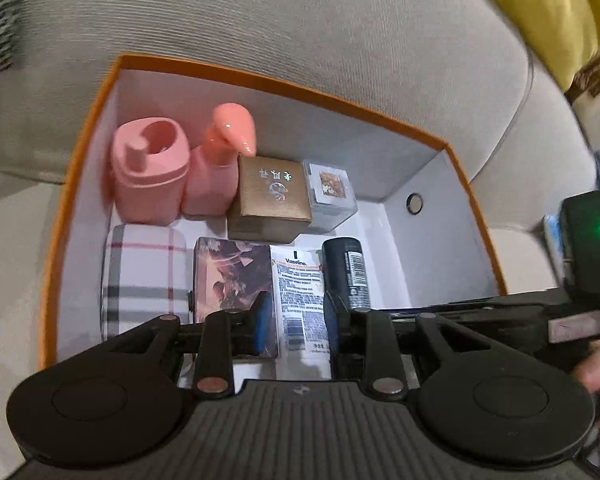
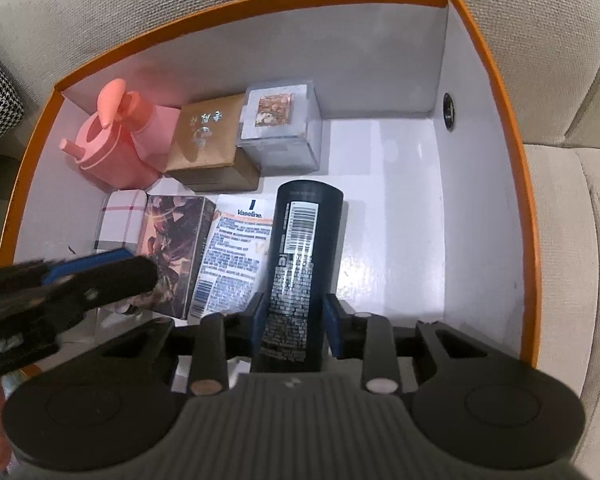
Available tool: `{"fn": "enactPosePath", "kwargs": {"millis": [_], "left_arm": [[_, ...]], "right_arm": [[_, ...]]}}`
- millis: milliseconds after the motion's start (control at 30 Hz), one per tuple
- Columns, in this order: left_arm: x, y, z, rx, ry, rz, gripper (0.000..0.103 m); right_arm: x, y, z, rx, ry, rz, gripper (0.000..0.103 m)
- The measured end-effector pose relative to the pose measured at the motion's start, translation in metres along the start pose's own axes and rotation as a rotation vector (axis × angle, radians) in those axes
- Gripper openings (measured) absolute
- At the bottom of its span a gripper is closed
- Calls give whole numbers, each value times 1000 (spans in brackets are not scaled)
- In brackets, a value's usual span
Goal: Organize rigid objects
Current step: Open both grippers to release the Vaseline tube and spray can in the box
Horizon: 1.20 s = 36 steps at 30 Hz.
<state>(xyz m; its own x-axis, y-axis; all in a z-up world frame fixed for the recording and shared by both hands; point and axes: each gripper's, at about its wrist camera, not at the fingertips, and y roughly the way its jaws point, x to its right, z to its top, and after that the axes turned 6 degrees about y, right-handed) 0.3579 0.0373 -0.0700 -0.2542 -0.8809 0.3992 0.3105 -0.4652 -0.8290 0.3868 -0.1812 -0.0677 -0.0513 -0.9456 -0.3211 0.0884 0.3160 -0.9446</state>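
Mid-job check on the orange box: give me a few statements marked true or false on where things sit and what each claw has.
1. The dark bottle lies between the right claw's fingers. True.
2. The left claw grips the Vaseline pack. False: its jaws are open above the pack, holding nothing.
3. The brown box stands between the pink pump bottle and the clear box. True.
4. The orange box is packed full on its right side. False: right of the dark bottle the white floor is bare.
5. The orange box rests on a wooden table. False: it sits on a beige cushion.
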Motion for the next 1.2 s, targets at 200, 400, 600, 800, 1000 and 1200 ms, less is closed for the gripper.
{"fn": "enactPosePath", "kwargs": {"millis": [200,400,600,800,1000,1200], "left_arm": [[-4,-10,-10,27,-7,-13,31],[1,-23,-17,60,-3,-41,31],[18,-46,-24,109,24,-51,31],[41,-82,-43,181,65,-78,31],[59,-104,-79,238,76,-118,31],[67,-80,-123,188,62,-120,31]], "right_arm": [[-10,0,-1,4,-58,-26,32],[-20,-12,-10,31,-116,-37,32],[-36,-44,-26,126,-196,-35,32],[-35,-98,-56,281,-226,13,33],[-14,-150,-109,433,-218,68,39],[23,-140,-166,459,-96,40,40]]}}
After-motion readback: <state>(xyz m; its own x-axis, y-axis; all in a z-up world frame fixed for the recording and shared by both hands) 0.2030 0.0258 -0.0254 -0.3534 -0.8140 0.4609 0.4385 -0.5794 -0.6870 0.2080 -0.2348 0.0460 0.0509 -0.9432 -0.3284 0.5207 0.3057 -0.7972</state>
